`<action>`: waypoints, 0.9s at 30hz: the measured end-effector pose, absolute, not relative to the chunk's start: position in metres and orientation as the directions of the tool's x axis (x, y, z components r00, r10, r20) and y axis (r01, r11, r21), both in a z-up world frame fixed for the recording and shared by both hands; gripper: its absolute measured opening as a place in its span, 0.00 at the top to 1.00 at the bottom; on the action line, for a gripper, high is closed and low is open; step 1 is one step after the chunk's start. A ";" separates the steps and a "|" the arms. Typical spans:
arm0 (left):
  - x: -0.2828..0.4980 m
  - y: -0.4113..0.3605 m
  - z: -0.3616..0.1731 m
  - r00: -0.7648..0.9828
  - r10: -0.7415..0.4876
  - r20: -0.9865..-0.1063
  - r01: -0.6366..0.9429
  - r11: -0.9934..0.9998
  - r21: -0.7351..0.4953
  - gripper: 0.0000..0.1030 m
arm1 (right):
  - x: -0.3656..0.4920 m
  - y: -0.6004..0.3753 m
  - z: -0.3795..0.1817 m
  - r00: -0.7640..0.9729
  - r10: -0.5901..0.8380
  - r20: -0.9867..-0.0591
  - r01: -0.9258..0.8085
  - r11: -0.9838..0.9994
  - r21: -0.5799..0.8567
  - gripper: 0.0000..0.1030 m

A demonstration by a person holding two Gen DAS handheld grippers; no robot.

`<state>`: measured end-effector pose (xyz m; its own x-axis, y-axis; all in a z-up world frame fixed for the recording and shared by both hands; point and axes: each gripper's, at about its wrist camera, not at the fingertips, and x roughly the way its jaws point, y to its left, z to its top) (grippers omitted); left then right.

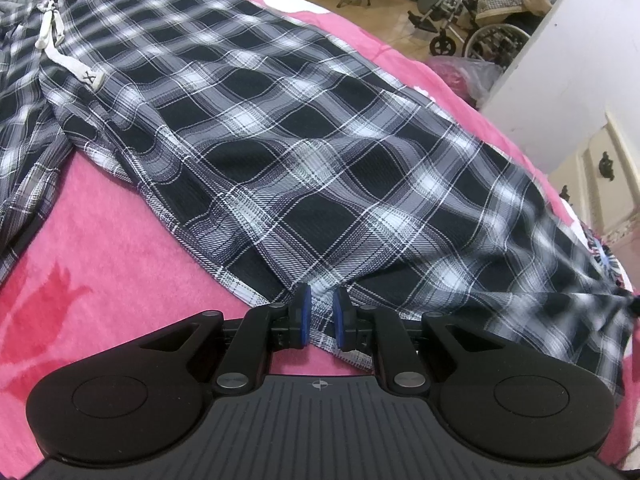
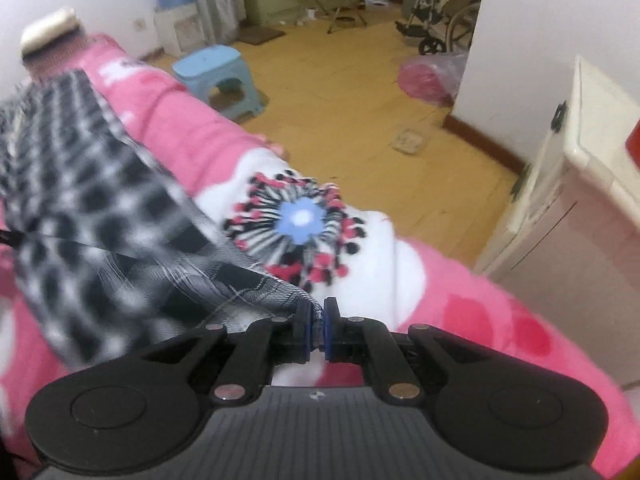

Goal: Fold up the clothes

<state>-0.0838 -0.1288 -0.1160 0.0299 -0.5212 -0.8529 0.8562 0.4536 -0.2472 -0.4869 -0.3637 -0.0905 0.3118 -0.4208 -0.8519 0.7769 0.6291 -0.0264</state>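
1. A pair of black-and-white plaid trousers (image 1: 256,128) is lying spread across a pink blanket (image 1: 104,240) on a bed, its waistband with a white drawstring (image 1: 54,36) sitting at the far left of the left wrist view.
2. The left gripper (image 1: 320,306) is pointing down at the near hem of one trouser leg, and its blue-padded fingers (image 1: 305,312) are clamping a fold of that hem between them.
3. The right gripper (image 2: 316,320) is holding another part of the same plaid cloth; its fingers (image 2: 330,328) are standing almost together, pinching a corner of the fabric.
4. From that pinch the cloth is stretching up and to the left in the right wrist view, blurred, lifted off the blanket near the gripper.
5. Just beyond the right gripper, a white patch of the blanket is showing a round flower print (image 2: 298,220) in blue, black and red.
6. Past the bed edge, a light blue stool (image 2: 222,76) is standing on the wooden floor (image 2: 360,92), and a wheelchair (image 1: 460,28) is sitting far back in the room.
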 end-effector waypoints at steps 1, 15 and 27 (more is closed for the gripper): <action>-0.084 -0.129 -0.116 0.029 -0.521 -0.853 0.856 0.454 -0.248 0.89 | -0.483 -0.364 -0.093 0.286 -0.446 -0.848 0.772 0.631 -0.071 0.89; -0.084 -0.129 -0.116 0.024 -0.526 -0.850 0.852 0.456 -0.258 0.88 | -0.444 -0.258 -0.064 0.513 -0.071 -0.855 0.099 0.995 -0.023 0.83; -0.083 -0.128 -0.116 0.017 -0.532 -0.847 0.851 0.452 -0.267 0.88 | -0.411 -0.269 -0.115 0.430 -0.066 -0.900 -0.022 0.996 -0.084 0.83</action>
